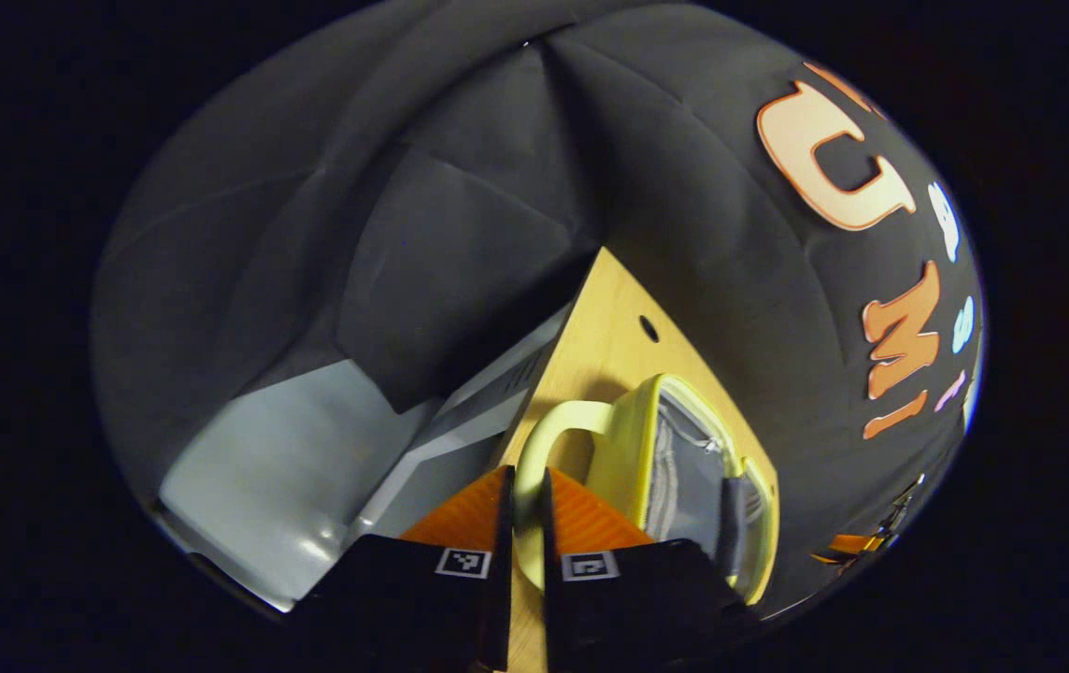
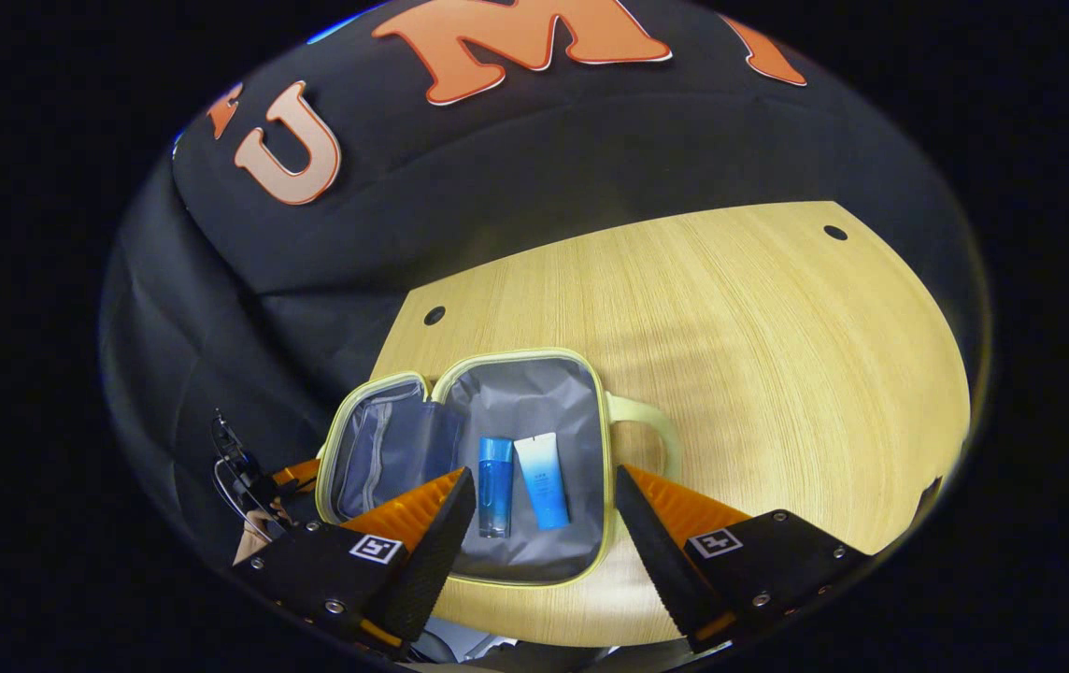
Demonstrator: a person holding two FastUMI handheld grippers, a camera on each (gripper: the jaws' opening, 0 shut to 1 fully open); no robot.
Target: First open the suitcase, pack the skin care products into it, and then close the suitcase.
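— Found the bottle [image 2: 495, 486] and tube [image 2: 542, 481] inside the open suitcase [image 2: 534, 581]?

— Yes. Had the left gripper [image 1: 525, 475] clamped on its handle [image 1: 553, 425] (right gripper [image 2: 544, 475] agape above); needed to swing the lid [image 2: 376, 449] over slowly.

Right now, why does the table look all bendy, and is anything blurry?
Right gripper view: fisheye lens curves the table edge; suitcase, blue bottle and tube look sharp. Left gripper view: the tool on the handle is dim.
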